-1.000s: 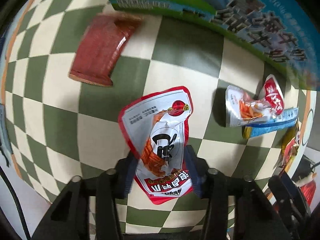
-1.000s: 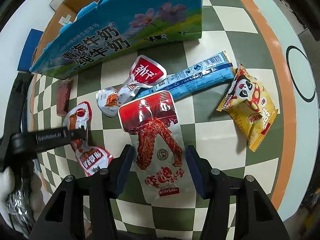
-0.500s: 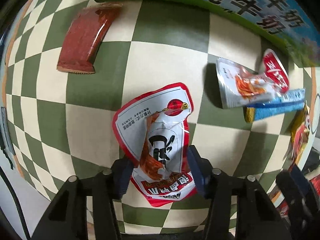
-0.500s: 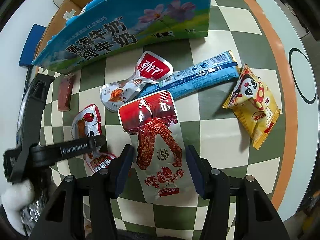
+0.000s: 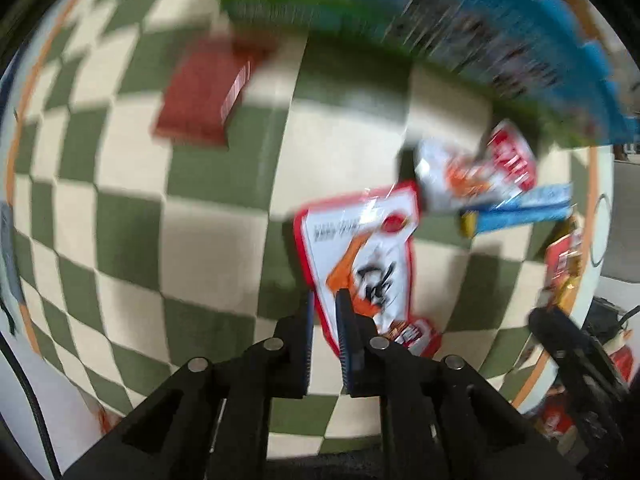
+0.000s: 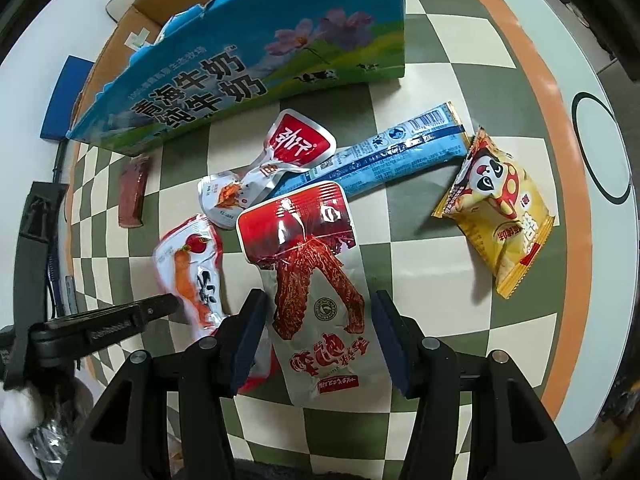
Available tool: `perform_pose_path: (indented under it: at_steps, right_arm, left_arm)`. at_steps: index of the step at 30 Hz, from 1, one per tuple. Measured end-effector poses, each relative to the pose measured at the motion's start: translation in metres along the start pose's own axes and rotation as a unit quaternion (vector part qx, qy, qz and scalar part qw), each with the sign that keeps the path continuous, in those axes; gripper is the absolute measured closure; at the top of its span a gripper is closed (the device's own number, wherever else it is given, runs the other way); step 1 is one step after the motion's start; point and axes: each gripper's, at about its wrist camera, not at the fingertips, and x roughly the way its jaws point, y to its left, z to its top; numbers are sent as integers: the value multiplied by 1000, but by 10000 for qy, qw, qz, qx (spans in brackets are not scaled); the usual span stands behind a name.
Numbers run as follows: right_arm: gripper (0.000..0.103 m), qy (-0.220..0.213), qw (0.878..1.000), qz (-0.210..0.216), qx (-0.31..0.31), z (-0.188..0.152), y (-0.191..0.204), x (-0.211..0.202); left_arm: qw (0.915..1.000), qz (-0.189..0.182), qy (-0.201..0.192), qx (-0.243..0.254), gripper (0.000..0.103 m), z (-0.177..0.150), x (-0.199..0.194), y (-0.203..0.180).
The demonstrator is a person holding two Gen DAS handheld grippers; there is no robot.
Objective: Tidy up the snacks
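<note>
Right wrist view, left to right: left gripper [image 6: 168, 306] at the left edge, jaws just been closing, now clenched on the edge of the white red-rimmed carrot pouch [image 6: 192, 272]. The left wrist view is motion-blurred, but the pouch [image 5: 364, 256] appears pinched by its rim between the two pads and hangs off the checkered desk [image 5: 132, 216]. Dark red bar [image 6: 134, 194] lies alone on the desk just below the blue milk carton box [image 6: 256, 68]. Small white pouch with red top [image 6: 276, 164] lies in front of the box, overlapping the long blue stick pack [image 6: 392, 148]. Big red-and-silver wing pouch [image 6: 316, 280] lies flat in the middle, its top edge over the blue stick, its lower half between the right gripper [image 6: 320, 336] jaws. Those jaws are released, spread wide on either side of the pouch, pads not pressing it. Yellow panda bag [image 6: 496, 212] sits far right, its corner just beside the blue stick's end.
</note>
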Motion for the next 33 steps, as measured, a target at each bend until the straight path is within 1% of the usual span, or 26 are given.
perform_pose_path:
  at_steps: [1,2,4,5,6,7,8,9,11,12,14,15,16,17,18,19,20,21,22,24,28,31,33]
  right_arm:
    - [46,5,10000,-3,1,0,-1,0]
    - [46,14,10000,-12,13,0,-4,0]
    - [46,30,9999,-37,89,1,-11,0]
    - [46,34,9999,-51,149,2,-16,0]
    - [46,33,9998,-63,198,3,-20,0]
    - [46,28,9997,-81,245,3,-25,-1]
    - [46,19,9995,-107,292,4,-29,-2]
    - [46,11,9993,-138,340,5,-35,-3]
    - [46,2,9990,-192,409,7,-45,-6]
    - [46,-4,9988,-223,440,8,-49,-7]
    - [46,-16,9984,-281,485,10,-56,-9]
    - [46,-20,9982,-299,511,10,-59,-9]
    - [46,-17,9981,-320,528,11,-62,-9]
    - [46,-15,9980,-330,543,11,-63,-9]
    - [46,-10,9979,-337,557,12,-65,-10]
    - [46,-4,9978,-349,567,12,-66,-10]
    - [46,1,9977,-351,583,12,-67,-10]
    - [46,12,9976,-343,601,11,-69,-10]
    - [46,23,9975,-345,612,11,-70,-9]
    - [46,44,9975,-334,624,11,-70,-7]
    - [46,38,9978,-309,588,11,-67,-7]
    - [46,13,9980,-249,572,11,-64,-9]
    - [46,-14,9983,-226,540,9,-63,-13]
  left_arm:
    - [9996,12,-182,202,78,4,-10,-12]
    - [9985,10,-334,437,74,8,-18,-26]
    - [9949,65,-537,853,59,17,-28,-54]
    - [9904,183,-664,1201,55,29,-30,-77]
    - [9854,278,-736,1508,51,33,-30,-96]
    - [9815,359,-756,1719,51,46,-32,-93]
    - [9742,522,-772,2057,51,52,-29,-108]
    - [9683,598,-749,2307,51,56,-25,-123]
    - [9583,747,-598,2694,51,68,-14,-143]
    - [9526,827,-443,2893,51,71,-3,-156]
    - [9477,939,-160,3046,51,76,15,-170]
    - [9471,910,39,3078,51,80,26,-177]
    - [9472,905,142,3073,50,82,32,-182]
    - [9498,857,132,3007,49,85,35,-184]
    - [9518,765,92,2970,52,88,33,-187]
    - [9551,634,88,2892,60,89,30,-189]
    - [9579,534,91,2819,66,88,29,-186]
    - [9591,431,114,2794,76,89,30,-180]
    - [9595,408,91,2786,80,85,31,-174]
    - [9600,502,44,2754,84,78,30,-177]
    - [9673,433,8,2499,86,60,22,-162]
    - [9760,280,-94,2159,87,49,12,-156]
    - [9793,180,-165,2010,87,41,3,-148]
